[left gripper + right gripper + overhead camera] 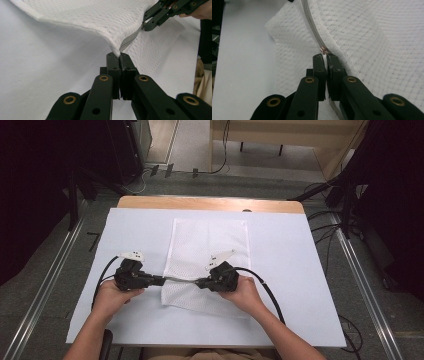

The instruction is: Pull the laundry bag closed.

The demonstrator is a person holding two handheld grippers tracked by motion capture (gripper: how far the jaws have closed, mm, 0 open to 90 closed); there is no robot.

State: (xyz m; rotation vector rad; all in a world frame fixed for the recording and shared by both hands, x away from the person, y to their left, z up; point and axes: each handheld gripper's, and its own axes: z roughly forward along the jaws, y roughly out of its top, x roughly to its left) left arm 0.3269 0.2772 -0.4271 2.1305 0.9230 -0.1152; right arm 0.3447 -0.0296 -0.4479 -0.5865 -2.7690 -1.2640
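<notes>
A white mesh pouch (210,245) lies flat on the white table cover, with a grey zipper (180,279) running across its near part. My left gripper (162,280) is shut on the pouch's left edge at the zipper's end; in the left gripper view the jaws (119,55) pinch the fabric corner (113,48). My right gripper (198,283) is shut on the zipper pull. In the right gripper view its tips (325,57) sit just behind the metal slider (323,50), and the zipper tape (310,25) curves away ahead. The fabric is lifted between the two grippers.
A white sheet (290,270) covers the table, with the wooden edge (210,202) showing at the far side. Metal rails and cables (325,227) run on the floor to either side. Dark stands flank the table.
</notes>
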